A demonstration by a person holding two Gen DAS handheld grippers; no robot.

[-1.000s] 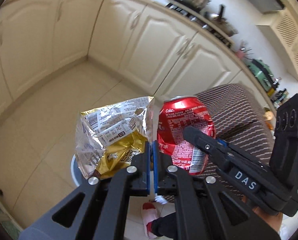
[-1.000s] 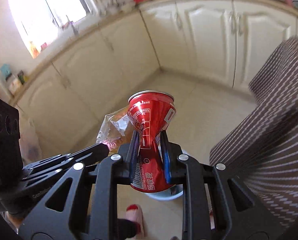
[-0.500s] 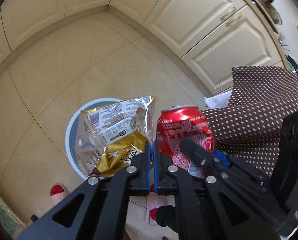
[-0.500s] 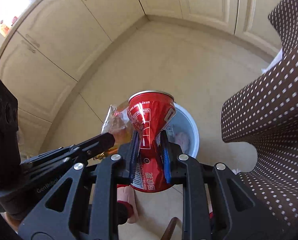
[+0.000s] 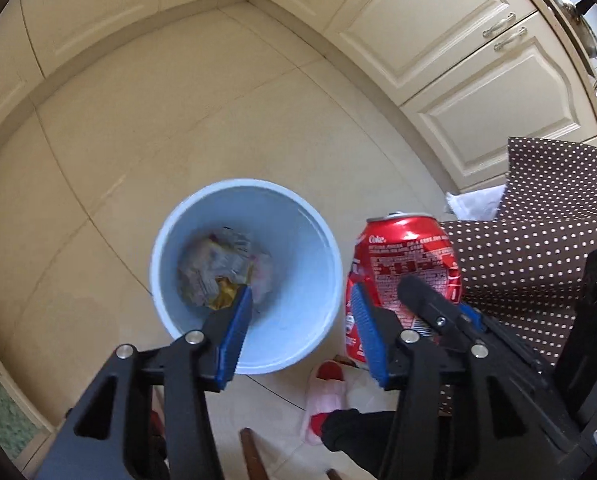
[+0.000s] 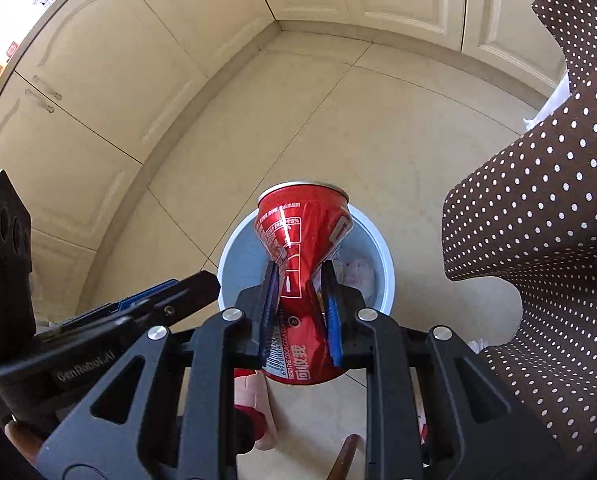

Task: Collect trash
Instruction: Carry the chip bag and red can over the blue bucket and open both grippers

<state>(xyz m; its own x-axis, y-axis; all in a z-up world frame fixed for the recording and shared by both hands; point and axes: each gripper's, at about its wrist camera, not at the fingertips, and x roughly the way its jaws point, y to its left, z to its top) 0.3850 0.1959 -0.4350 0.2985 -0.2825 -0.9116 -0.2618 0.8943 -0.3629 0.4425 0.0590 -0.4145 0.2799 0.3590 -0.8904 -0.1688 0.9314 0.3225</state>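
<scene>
The left gripper [image 5: 302, 312] hangs pointing steeply down over the light blue bin [image 5: 202, 204], its 2 blue-padded jaws spread apart with nothing between them; they have just been opening. Straight beyond its fingertips, at the bottom of the bin, lies the crumpled gold and silver snack wrapper [image 5: 214, 268], clear of both pads. Just to the right of this gripper is the red cola can [image 5: 406, 256], held by the right gripper [image 6: 300, 276], whose 2 jaws pinch the can at its crushed middle so that the can's top flares out past the fingertips. Seen from the right wrist, the can hangs over the bin's near rim, with pale scraps showing in the bin beside it. Further right of both grippers hangs a brown cloth with white dots [image 6: 538, 220]. Beyond the bin stretches the beige tiled floor [image 5: 218, 100], edged by cream cabinet doors [image 5: 438, 24].
</scene>
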